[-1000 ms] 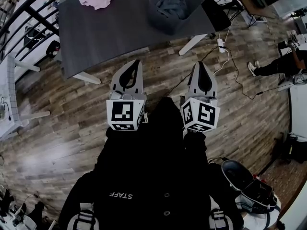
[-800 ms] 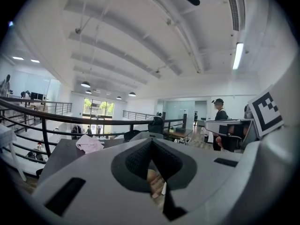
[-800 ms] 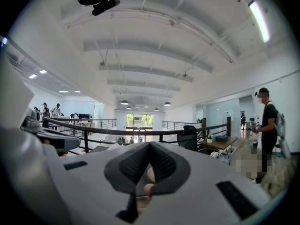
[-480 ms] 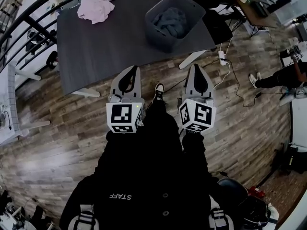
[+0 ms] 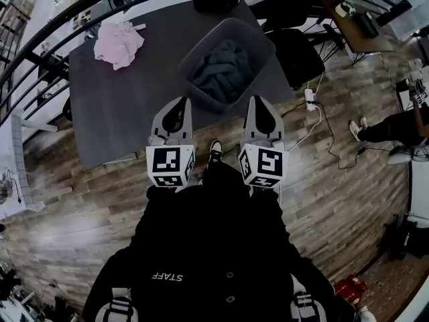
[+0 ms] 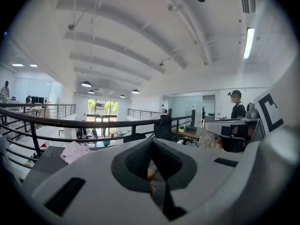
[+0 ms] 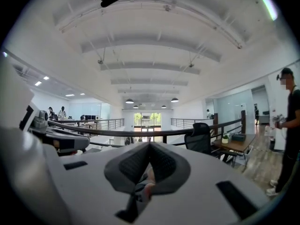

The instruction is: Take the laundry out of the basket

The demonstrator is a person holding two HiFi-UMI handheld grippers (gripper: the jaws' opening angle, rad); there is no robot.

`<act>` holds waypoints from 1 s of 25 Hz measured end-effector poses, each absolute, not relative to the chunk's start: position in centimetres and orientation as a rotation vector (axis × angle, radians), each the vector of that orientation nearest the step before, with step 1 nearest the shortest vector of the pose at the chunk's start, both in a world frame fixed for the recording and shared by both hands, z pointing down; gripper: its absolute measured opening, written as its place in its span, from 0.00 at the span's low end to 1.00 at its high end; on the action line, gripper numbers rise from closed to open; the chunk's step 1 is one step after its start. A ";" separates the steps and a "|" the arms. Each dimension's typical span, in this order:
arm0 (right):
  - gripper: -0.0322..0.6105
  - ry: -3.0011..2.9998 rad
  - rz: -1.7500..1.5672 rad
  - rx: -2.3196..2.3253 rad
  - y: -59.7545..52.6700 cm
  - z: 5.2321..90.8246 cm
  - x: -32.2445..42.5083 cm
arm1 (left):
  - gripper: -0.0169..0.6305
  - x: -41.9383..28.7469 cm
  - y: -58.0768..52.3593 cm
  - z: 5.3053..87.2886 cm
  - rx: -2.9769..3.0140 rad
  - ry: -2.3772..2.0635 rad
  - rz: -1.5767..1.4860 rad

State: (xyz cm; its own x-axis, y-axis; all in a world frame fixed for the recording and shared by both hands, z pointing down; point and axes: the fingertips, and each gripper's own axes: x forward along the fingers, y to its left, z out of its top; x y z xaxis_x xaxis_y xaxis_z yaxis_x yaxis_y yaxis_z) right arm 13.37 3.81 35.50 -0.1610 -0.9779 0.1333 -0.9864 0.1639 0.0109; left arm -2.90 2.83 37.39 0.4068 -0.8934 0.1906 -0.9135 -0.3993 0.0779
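Observation:
A grey laundry basket stands on the dark grey table, with dark blue-grey laundry bunched inside. A pink cloth lies at the table's far left corner and also shows in the left gripper view as the pink cloth. My left gripper is over the table's near edge, just left of the basket, shut and empty. My right gripper hangs at the basket's near right corner, shut and empty. Both gripper views look level across the room, with the left gripper and the right gripper tips together.
A black office chair stands right of the table. A power strip with a white cable lies on the wood floor. A black railing runs behind the table. A person is at the right edge, and another person stands to my right.
The table and basket have come nearer and lower in the head view. Both grippers now reach the table's near edge beside the basket instead of hanging over bare floor. Both stay shut.

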 end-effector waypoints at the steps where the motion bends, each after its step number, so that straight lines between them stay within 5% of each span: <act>1: 0.07 -2.319 0.129 1.941 2.5 35.7 13.7 | 0.03 -2.3 1.7 37.6 2.480 -1.614 0.187; 13: 0.07 -2.393 0.276 1.767 -6.8 39.4 17.2 | 0.03 3.5 -7.0 40.2 2.409 -1.578 0.281; 25: 0.07 -2.392 0.338 1.647 -9.0 42.7 13.5 | 0.03 1.8 -9.3 43.2 2.325 -1.604 0.325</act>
